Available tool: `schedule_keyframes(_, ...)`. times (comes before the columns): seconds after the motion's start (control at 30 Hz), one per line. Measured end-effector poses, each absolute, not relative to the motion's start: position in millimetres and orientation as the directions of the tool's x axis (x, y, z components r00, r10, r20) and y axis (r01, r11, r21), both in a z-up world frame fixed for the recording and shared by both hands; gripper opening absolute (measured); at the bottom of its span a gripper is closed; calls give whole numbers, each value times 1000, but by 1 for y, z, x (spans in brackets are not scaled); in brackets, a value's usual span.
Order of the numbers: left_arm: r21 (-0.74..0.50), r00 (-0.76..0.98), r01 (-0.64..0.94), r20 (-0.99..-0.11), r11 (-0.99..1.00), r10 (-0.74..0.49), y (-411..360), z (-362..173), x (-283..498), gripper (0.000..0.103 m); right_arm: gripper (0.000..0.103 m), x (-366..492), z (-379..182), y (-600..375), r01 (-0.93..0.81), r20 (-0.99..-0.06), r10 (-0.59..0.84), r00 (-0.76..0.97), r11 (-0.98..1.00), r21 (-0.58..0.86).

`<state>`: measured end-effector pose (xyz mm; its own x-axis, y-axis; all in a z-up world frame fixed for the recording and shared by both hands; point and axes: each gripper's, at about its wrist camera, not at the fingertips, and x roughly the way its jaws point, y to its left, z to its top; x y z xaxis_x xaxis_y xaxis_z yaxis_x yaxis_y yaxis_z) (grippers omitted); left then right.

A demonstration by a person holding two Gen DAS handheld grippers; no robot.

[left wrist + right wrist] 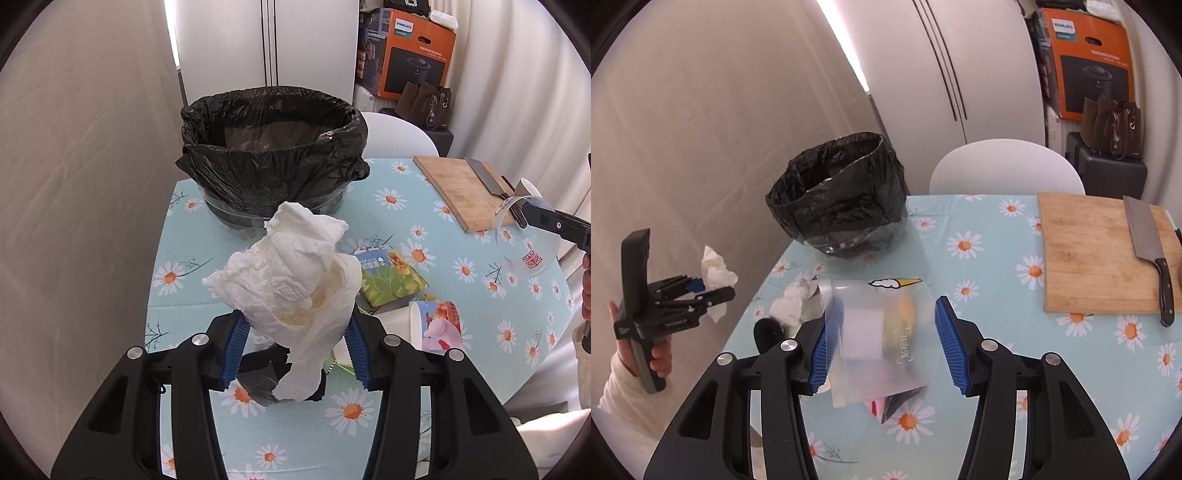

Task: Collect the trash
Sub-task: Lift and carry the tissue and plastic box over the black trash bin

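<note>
My left gripper (293,350) is shut on a crumpled white tissue (291,280) and holds it above the table, short of the bin. The bin (273,155) is lined with a black bag and stands at the table's far left; it also shows in the right wrist view (842,195). My right gripper (882,343) holds a clear plastic cup (882,339) between its fingers, lifted and blurred; the cup also shows in the left wrist view (524,236). The left gripper with the tissue (716,275) shows at the left of the right wrist view.
On the daisy tablecloth (406,206) lie a green packet (391,277), a printed paper cup (436,325), a black scrap (258,384) and more tissue (792,302). A cutting board (1100,254) with a cleaver (1148,240) lies at the right. A white chair (1004,166) stands behind.
</note>
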<state>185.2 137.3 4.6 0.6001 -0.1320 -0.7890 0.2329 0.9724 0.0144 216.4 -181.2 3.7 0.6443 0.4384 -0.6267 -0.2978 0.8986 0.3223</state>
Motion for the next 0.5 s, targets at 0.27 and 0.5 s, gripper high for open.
schedule_keyframes(0.27, -8, 617, 250, -770, 968, -165, 172, 21, 218, 49, 48, 246, 39, -145, -299, -596, 404, 694, 915, 271)
schedule_keyframes(0.5, -25, 598, 337, -766, 941, -235, 190, 38, 249, 49, 48, 276, 63, -106, -307, -581, 387, 716, 922, 236)
